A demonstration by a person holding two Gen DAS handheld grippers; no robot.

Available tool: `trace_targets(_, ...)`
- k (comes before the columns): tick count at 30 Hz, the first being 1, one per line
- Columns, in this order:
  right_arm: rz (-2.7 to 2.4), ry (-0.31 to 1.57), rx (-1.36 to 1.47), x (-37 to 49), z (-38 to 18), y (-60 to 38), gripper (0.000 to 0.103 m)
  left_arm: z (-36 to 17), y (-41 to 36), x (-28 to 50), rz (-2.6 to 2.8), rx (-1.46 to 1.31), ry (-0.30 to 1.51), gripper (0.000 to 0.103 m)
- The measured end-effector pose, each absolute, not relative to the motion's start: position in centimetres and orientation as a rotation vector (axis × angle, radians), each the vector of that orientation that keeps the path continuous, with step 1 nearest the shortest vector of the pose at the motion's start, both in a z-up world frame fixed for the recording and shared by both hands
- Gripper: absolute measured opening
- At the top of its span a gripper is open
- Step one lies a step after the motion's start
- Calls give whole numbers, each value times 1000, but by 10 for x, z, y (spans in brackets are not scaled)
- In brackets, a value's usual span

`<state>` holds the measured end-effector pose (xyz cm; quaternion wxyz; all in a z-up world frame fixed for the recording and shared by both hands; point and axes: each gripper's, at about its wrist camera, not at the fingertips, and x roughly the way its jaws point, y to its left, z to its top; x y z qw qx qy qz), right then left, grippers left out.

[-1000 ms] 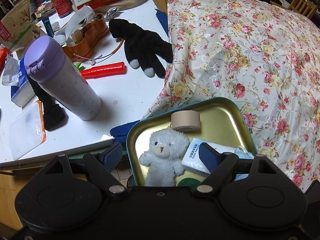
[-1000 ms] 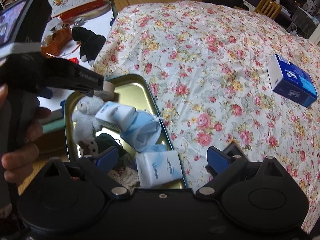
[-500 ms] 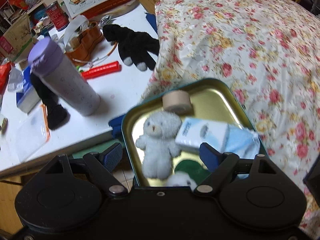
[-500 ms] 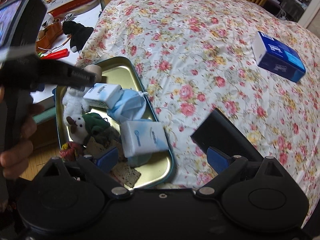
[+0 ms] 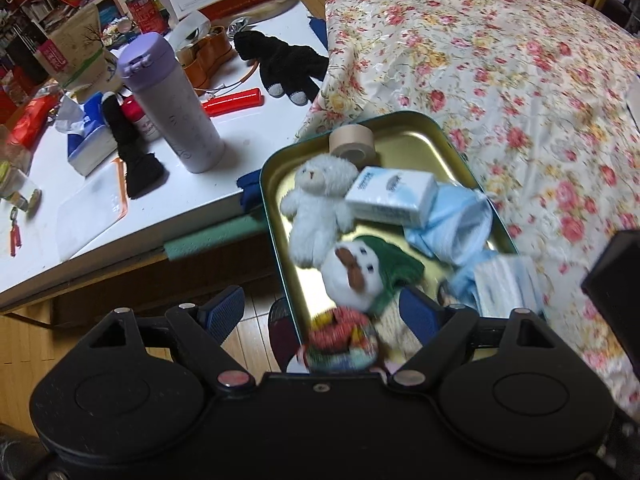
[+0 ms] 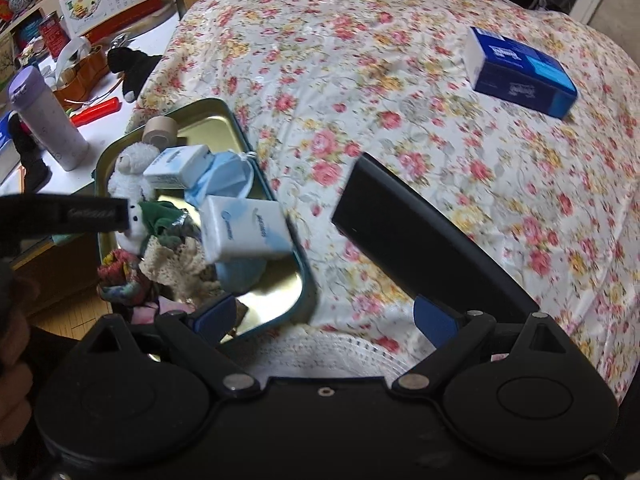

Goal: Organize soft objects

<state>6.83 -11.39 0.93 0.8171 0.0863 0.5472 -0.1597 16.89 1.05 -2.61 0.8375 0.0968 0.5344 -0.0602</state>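
hovering between picks: left gripper (image 5: 322, 314) empty, jaws opening above tin tray (image 5: 448, 138) holding plush bear (image 5: 320, 200), tissue packs. right gripper (image 6: 324, 314) wide, empty over floral bed (image 6: 400, 80). next: choose blue box (image 6: 520, 72).

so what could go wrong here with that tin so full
The tin sits at the edge of the flowered cloth, part of it seemingly past the edge, so a nudge might tip it. The tissue pack overlaps the tin's rim and could slide out. The left gripper, jaws opening and empty, could snag the snowman plush.
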Motion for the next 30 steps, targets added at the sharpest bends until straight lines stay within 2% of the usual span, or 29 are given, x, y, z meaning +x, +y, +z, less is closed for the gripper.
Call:
trace_targets(2, -346, 1167, 195, 61, 8, -119, 95, -24, 8, 157, -132, 218, 1130, 87)
trace_targets(30, -379, 1093, 231, -28, 13, -153, 95, -12, -13, 40, -148, 268, 1132, 88)
